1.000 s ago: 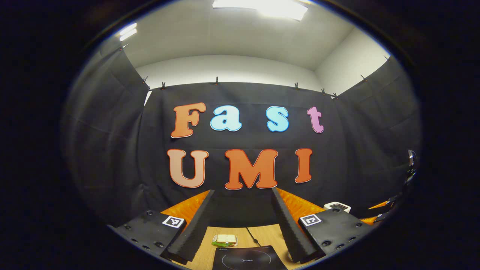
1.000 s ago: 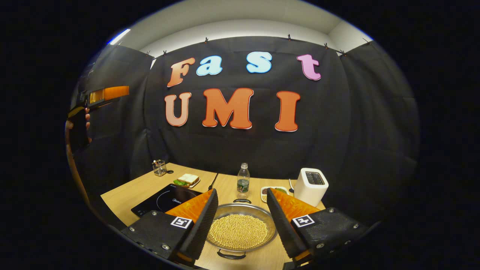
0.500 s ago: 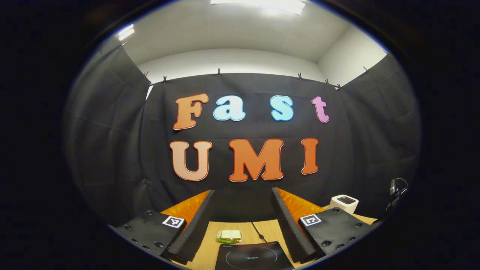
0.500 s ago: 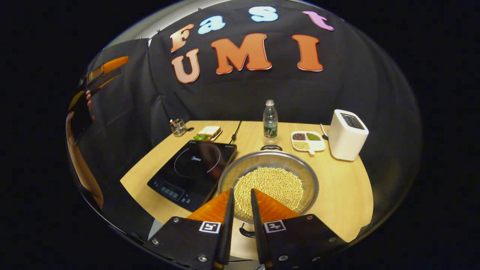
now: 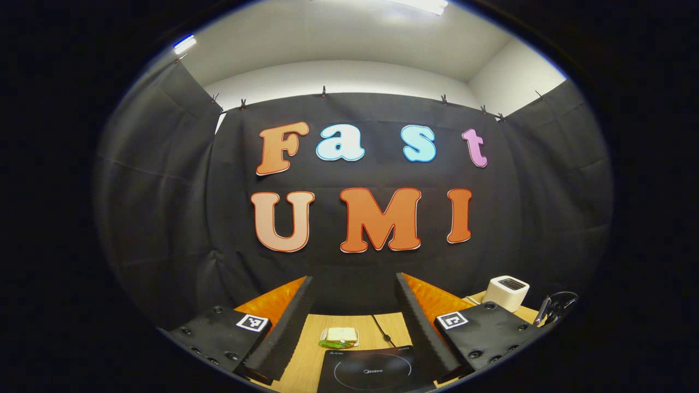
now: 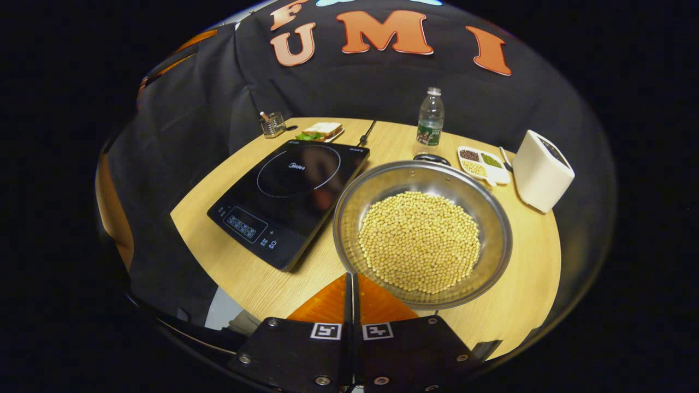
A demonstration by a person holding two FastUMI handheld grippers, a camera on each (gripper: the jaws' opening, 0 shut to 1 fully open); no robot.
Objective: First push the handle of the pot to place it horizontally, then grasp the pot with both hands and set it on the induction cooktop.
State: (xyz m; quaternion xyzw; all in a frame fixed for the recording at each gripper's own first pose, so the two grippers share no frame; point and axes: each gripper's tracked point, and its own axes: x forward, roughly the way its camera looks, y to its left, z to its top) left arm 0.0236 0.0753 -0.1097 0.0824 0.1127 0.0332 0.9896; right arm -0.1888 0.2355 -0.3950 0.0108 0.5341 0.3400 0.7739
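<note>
In the right gripper view, going left to right across the tabletop (image 6: pixel 240 273), a small wire holder (image 6: pixel 271 125) and a sandwich on a plate (image 6: pixel 322 131) sit at the far edge, with the black induction cooktop (image 6: pixel 289 199) in front of them. Just right of the cooktop, nearly touching its edge, stands the steel pot (image 6: pixel 423 232), wide, shallow and filled with soybeans (image 6: pixel 419 240). A water bottle (image 6: pixel 431 117), a divided dish of beans (image 6: pixel 483 164) and a white toaster (image 6: pixel 541 170) lie farther right. The pot's far handle (image 6: pixel 431 159) points away toward the bottle, so its handle axis looks to run fore-and-aft from this gripper, not sideways; the near handle is hidden behind the fingers. The right gripper (image 6: pixel 352 281) hovers at the pot's near rim with its fingers pressed together, holding nothing, and is clearly the nearer one, well placed to nudge the near handle sideways. In the left gripper view, the left gripper (image 5: pixel 352 297) is raised and level, fingers spread wide and empty, looking over the cooktop (image 5: pixel 377 371) at the sandwich (image 5: pixel 339 335) and the toaster (image 5: pixel 507 292).
</note>
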